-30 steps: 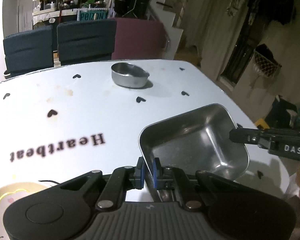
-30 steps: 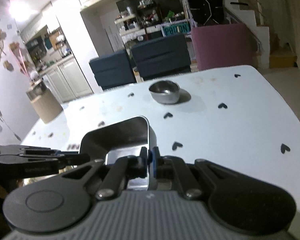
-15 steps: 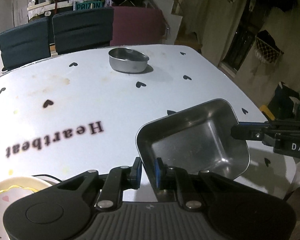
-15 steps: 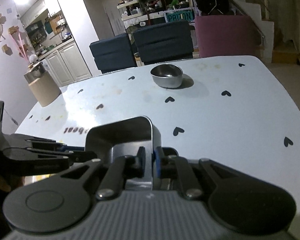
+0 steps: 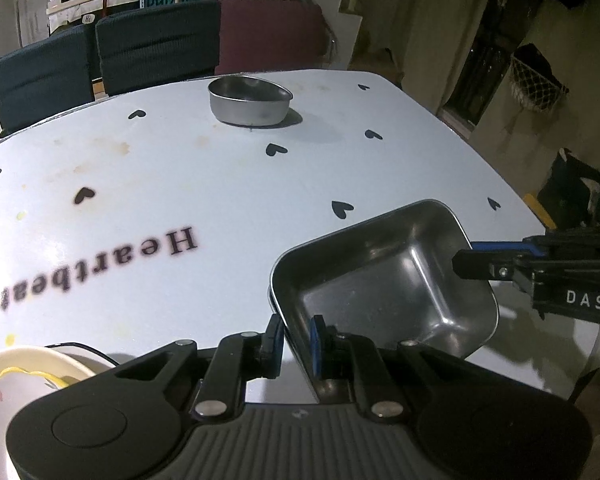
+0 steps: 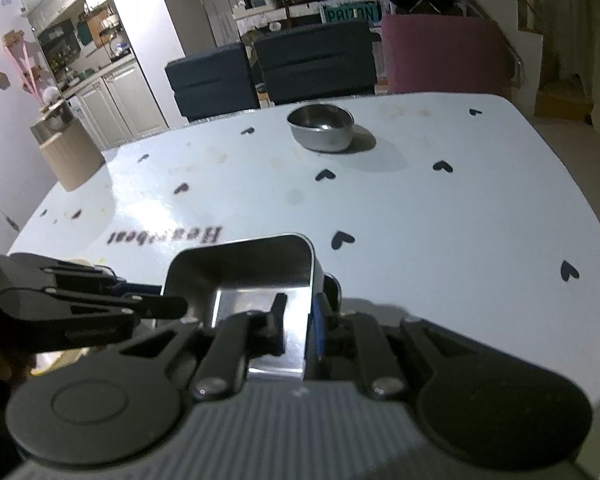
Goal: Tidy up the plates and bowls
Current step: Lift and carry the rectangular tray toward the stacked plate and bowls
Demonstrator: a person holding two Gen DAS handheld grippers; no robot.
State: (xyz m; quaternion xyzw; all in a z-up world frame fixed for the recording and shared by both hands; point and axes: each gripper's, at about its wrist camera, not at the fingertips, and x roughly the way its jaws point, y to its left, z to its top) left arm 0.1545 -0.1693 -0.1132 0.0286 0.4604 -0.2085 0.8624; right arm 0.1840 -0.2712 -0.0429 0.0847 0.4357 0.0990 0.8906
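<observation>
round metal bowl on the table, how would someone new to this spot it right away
Start at the white table printed with black hearts and look to its far edge, near the dark chairs. The round metal bowl stands there alone. Unlike the rectangular steel tray at the near edge, it is round, small, and no gripper is near it.

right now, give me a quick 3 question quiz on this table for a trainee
1. True or false: the small steel bowl sits inside the rectangular steel tray.
2. Which word is printed on the table? A Heartbeat, B Welcome, C Kitchen.
3. What part of the tray lies between the fingers of the left gripper and of the right gripper?

Key: 1 false, the bowl stands apart, far across the table. 2 A. 3 its rim; the right gripper's jaws are opening around it.
</observation>
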